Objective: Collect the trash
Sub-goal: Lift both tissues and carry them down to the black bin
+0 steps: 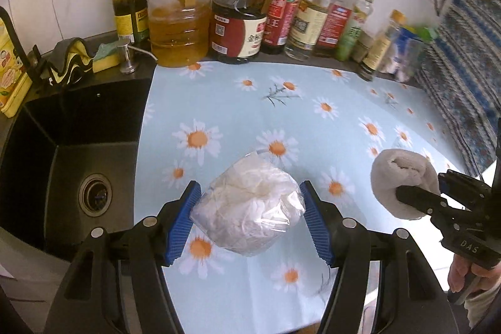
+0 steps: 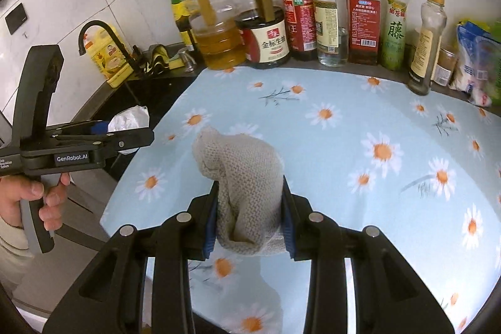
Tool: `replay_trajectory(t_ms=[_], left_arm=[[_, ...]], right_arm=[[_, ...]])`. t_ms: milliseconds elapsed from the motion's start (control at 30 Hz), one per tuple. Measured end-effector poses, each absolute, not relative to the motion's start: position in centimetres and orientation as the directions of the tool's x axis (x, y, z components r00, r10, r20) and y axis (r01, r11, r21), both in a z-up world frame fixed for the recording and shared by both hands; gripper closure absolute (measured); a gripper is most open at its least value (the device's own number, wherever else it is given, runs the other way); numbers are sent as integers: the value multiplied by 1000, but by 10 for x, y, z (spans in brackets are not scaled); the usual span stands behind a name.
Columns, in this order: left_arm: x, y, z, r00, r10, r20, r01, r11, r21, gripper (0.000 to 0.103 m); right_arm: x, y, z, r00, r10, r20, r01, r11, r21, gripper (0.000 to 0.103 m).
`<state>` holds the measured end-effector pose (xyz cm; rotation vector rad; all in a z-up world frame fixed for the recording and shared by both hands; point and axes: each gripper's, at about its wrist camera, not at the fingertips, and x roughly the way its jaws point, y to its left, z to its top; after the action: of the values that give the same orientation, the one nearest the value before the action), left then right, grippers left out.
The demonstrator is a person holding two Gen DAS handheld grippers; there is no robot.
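Observation:
My left gripper [image 1: 250, 208] is shut on a crumpled clear plastic bag [image 1: 250, 208] with white paper inside and holds it over the daisy-print counter cover [image 1: 313, 121], near the sink edge. My right gripper [image 2: 250, 208] is shut on a rolled grey knitted cloth [image 2: 244, 177] and holds it above the cover. In the left wrist view the cloth [image 1: 404, 180] and the right gripper [image 1: 419, 202] are at the right. In the right wrist view the left gripper [image 2: 131, 130] with the bag [image 2: 130, 118] is at the left.
A black sink [image 1: 72, 146] with a drain lies to the left, with a faucet [image 2: 103, 43] and sponges [image 1: 106, 58] behind it. A row of oil and sauce bottles [image 1: 238, 21] lines the tiled wall. Food packets [image 2: 476, 64] stand at the far right.

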<state>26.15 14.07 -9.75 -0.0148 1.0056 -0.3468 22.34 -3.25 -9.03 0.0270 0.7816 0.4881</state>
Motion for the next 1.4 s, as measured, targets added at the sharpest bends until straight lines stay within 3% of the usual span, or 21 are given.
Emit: replay_trajectory(t_ms=[633,1400], left_arm=[[152,177,-88,451,-416,-789,430,876,-216,40],[78,162,-191,251,-381,-890,346,894,-285,40]], right_arm=[[81,15,-97,648,396,-650,-291,918,269,68],[47,8,-202,449,456,-768,-235,890,391,68]])
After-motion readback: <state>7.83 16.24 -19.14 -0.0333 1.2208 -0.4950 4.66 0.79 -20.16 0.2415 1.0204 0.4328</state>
